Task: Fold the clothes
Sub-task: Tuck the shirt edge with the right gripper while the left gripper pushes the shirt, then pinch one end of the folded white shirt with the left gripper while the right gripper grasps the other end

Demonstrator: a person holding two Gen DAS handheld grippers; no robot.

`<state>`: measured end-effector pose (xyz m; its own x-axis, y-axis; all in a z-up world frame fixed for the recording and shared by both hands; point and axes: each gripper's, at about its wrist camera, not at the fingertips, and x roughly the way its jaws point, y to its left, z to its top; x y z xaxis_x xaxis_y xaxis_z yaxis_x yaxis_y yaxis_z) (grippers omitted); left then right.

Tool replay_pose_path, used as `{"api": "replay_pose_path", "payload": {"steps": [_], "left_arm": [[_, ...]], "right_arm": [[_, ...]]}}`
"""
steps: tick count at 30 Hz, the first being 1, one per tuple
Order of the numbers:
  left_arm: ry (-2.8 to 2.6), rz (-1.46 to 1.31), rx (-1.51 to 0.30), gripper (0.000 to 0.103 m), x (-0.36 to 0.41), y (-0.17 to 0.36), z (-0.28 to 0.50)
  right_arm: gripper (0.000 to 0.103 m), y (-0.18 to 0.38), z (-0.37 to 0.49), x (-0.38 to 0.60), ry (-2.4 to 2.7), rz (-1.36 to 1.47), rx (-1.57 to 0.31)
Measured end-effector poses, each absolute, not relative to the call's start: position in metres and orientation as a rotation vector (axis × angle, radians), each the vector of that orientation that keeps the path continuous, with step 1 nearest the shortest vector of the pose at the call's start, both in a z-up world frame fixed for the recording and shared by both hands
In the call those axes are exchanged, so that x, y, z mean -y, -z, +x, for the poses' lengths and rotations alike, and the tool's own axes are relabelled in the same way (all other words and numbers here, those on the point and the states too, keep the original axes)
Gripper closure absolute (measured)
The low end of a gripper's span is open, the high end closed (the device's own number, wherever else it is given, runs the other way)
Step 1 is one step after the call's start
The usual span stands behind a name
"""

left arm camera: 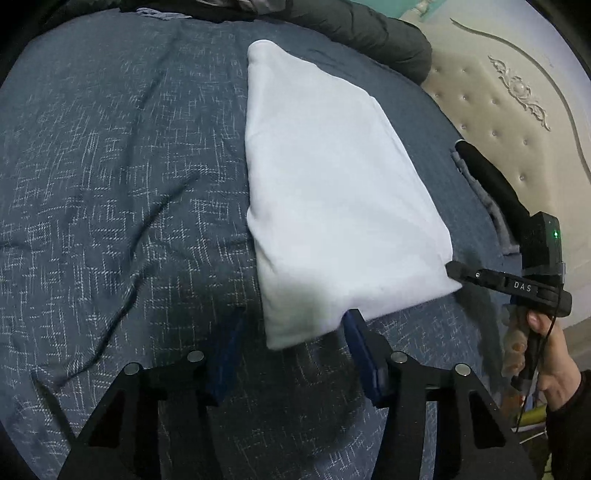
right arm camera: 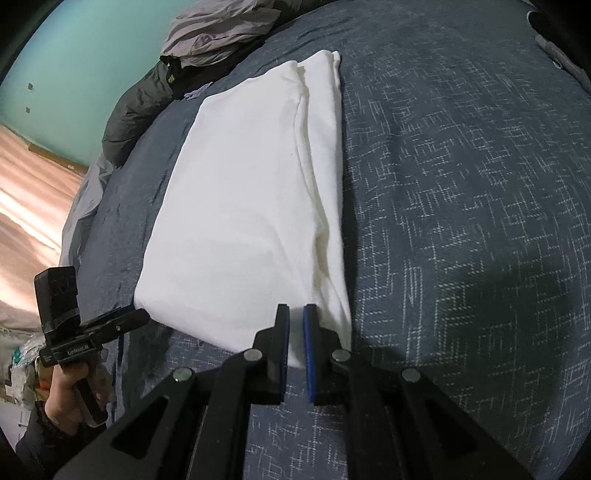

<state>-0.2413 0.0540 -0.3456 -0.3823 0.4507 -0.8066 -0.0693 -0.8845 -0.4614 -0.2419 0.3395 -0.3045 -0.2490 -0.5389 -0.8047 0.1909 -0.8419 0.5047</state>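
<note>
A white folded garment [left arm camera: 332,184] lies lengthwise on the blue patterned bedspread [left arm camera: 110,166]. My left gripper [left arm camera: 291,321] stands open over the garment's near corner. That corner lies between the blue pads; the right pad [left arm camera: 356,332] touches the cloth and the left pad [left arm camera: 229,339] is clear of it. From the right wrist view, the left gripper [right arm camera: 142,315] sits at the garment's [right arm camera: 240,203] near left corner. My right gripper [right arm camera: 295,314] is shut on the near right corner, with white cloth in the narrow gap. In the left wrist view, the right gripper's [left arm camera: 452,269] tip meets that same corner.
A dark padded jacket [left arm camera: 369,33] lies along the bed's far edge, with a grey crumpled garment [right arm camera: 221,29] piled beside it. A cream tufted headboard [left arm camera: 517,110] stands on one side. A teal wall [right arm camera: 74,74] and a pink floor [right arm camera: 29,192] lie past the bed's other side.
</note>
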Motion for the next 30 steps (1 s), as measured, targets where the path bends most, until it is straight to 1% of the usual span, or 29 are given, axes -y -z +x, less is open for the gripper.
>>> {"api": "replay_pose_path", "payload": {"steps": [4, 7, 14, 15, 16, 18, 22, 26, 27, 28, 30], "left_arm": [[-2.33, -1.513, 0.559, 0.046, -0.048, 0.344, -0.244], [-2.35, -1.502, 0.561, 0.046, -0.048, 0.341, -0.245], [-2.367, -1.522, 0.58, 0.046, -0.039, 0.333, -0.241], [-2.368, -1.522, 0.582, 0.046, -0.037, 0.331, -0.241], [-2.37, -1.521, 0.583, 0.046, -0.036, 0.329, -0.24], [-2.372, -1.519, 0.586, 0.046, -0.035, 0.325, -0.239], [-2.357, -1.516, 0.602, 0.046, -0.03, 0.319, -0.24], [-2.333, -1.533, 0.58, 0.044, -0.031, 0.32, -0.242], [-2.333, -1.543, 0.562, 0.044, -0.033, 0.324, -0.244], [-2.331, -1.554, 0.551, 0.043, -0.033, 0.327, -0.246], [-2.328, -1.577, 0.546, 0.043, -0.032, 0.335, -0.249]], "right_arm": [[0.096, 0.302, -0.243, -0.34, 2.119, 1.549, 0.41], [0.096, 0.295, -0.242, -0.342, 2.138, 1.537, 0.393], [0.096, 0.255, -0.23, -0.354, 2.226, 1.509, 0.435], [0.092, 0.249, -0.229, -0.355, 2.239, 1.508, 0.45], [0.081, 0.243, -0.226, -0.356, 2.252, 1.509, 0.463], [0.063, 0.234, -0.221, -0.357, 2.274, 1.513, 0.47], [0.063, 0.224, -0.215, -0.354, 2.281, 1.529, 0.471], [0.061, 0.239, -0.218, -0.354, 2.266, 1.587, 0.475], [0.059, 0.244, -0.22, -0.353, 2.264, 1.595, 0.477], [0.054, 0.251, -0.222, -0.353, 2.263, 1.601, 0.482], [0.048, 0.266, -0.225, -0.355, 2.254, 1.602, 0.515]]}}
